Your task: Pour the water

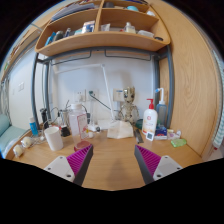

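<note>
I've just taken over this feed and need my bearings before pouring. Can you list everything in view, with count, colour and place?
Desk: one, light wood, under and ahead of the fingers.
Cup: one, white, on the desk beyond the left finger.
Pump bottle: one, white with a red top, on the desk beyond the right finger.
Clear container: one, transparent, behind the cup.
Green item: one, flat, near the pump bottle; cannot tell what it is.
Shelves: wooden, above the desk, holding small items too small to tell.
Gripper: one, magenta pads, open, holding nothing.
</note>
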`<action>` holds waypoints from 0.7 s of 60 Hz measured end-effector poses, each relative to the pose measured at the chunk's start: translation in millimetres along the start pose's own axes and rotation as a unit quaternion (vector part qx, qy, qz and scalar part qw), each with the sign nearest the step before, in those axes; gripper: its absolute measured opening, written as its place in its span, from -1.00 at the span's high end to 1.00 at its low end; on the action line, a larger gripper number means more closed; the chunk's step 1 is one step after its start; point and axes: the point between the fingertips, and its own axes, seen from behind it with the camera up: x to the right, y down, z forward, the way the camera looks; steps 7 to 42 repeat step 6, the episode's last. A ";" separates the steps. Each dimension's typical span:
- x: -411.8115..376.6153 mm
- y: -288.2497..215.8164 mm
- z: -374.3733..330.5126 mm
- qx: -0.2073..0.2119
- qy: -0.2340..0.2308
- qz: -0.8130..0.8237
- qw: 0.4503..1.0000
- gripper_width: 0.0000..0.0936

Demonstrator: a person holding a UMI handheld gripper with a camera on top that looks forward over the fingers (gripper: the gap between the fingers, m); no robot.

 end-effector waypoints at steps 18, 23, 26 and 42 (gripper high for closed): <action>8.6 4.3 -2.1 -0.006 0.000 0.009 1.000 -0.84; 8.6 4.3 -2.1 -0.006 0.000 0.009 1.000 -0.84; 8.6 4.3 -2.1 -0.006 0.000 0.009 1.000 -0.84; 8.6 4.3 -2.1 -0.006 0.000 0.009 1.000 -0.84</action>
